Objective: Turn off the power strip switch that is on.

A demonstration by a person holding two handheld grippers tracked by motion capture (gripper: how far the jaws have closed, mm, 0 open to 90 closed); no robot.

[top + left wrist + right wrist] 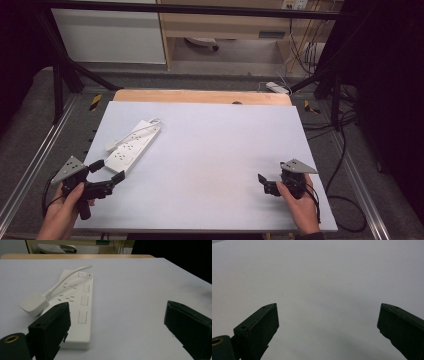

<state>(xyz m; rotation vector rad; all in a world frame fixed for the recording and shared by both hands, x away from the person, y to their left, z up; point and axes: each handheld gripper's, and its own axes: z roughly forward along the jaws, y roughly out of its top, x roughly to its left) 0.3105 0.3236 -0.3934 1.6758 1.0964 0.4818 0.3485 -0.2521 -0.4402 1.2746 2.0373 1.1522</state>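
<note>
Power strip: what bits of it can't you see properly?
- Power strip, left gripper view: its near left corner is behind the left gripper's jaw.
- Plug, left gripper view: its prongs face down, hidden underneath.
- High view: the sockets on the power strip are too small to count.

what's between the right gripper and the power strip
Bare white table top; the high view shows nothing between the right gripper and the power strip.
</note>
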